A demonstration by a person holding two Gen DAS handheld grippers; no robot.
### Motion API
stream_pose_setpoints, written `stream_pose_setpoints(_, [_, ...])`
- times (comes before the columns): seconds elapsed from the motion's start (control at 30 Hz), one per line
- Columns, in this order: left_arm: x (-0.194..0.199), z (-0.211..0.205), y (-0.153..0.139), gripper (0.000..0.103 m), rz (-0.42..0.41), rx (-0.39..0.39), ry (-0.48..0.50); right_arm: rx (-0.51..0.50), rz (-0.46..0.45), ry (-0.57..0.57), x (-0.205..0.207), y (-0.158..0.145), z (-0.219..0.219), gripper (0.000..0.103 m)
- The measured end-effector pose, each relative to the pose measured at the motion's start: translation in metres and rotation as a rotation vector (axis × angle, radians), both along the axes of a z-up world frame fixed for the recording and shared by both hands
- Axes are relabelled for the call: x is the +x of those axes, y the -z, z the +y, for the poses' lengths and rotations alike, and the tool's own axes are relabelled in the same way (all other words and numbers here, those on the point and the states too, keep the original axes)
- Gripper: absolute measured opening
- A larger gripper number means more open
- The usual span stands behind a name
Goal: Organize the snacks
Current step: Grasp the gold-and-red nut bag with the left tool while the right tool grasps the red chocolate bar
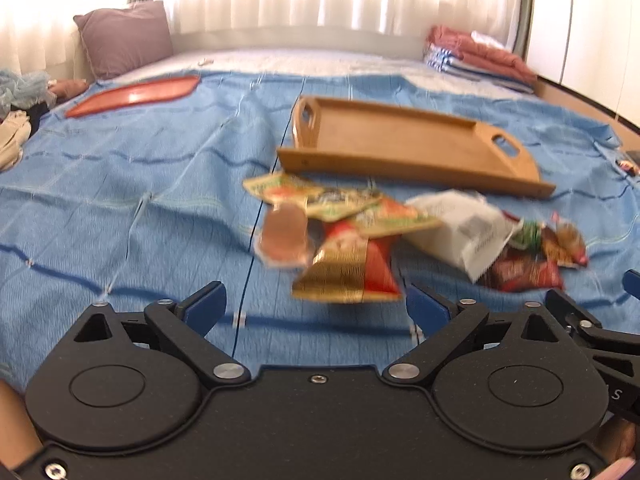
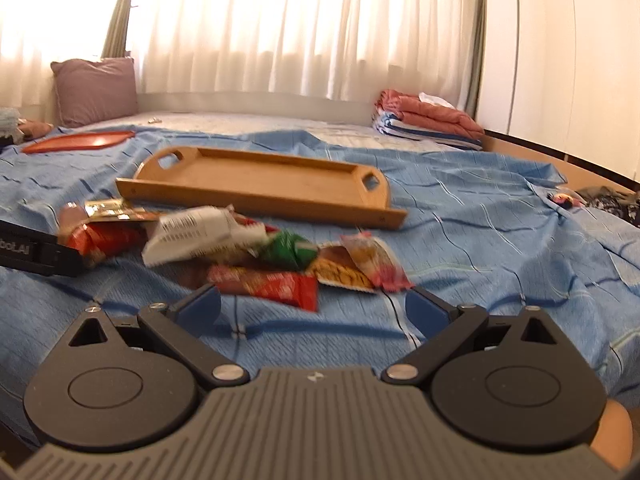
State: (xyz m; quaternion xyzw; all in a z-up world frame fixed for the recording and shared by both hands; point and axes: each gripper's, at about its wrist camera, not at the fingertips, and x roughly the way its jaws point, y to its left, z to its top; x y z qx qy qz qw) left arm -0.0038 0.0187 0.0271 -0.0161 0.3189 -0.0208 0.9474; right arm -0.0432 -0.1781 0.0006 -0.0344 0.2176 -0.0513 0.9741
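Note:
A pile of snack packets lies on the blue bedspread (image 1: 120, 184) in front of an empty wooden tray (image 1: 400, 140), also visible in the right wrist view (image 2: 260, 176). My left gripper (image 1: 316, 304) is open just short of a gold-and-red packet (image 1: 344, 272), with a white packet (image 1: 460, 224) to the right. My right gripper (image 2: 312, 304) is open just short of a red packet (image 2: 276, 286). Beyond it lie a green packet (image 2: 288, 250) and the white packet (image 2: 196, 232). Nothing is between either pair of fingers.
A red tray (image 1: 136, 94) lies at the far left of the bed by a purple pillow (image 1: 124, 36). Folded blankets (image 1: 480, 54) are stacked at the far right. White curtains hang behind. The left gripper's black body (image 2: 36, 252) enters the right wrist view's left edge.

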Motion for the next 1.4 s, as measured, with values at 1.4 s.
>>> stream_pose_setpoints(1.4, [0.018,-0.007,0.01,0.057,0.051,-0.073,0.075,0.099,0.139,-0.084,0.042,0.015,0.025,0.075])
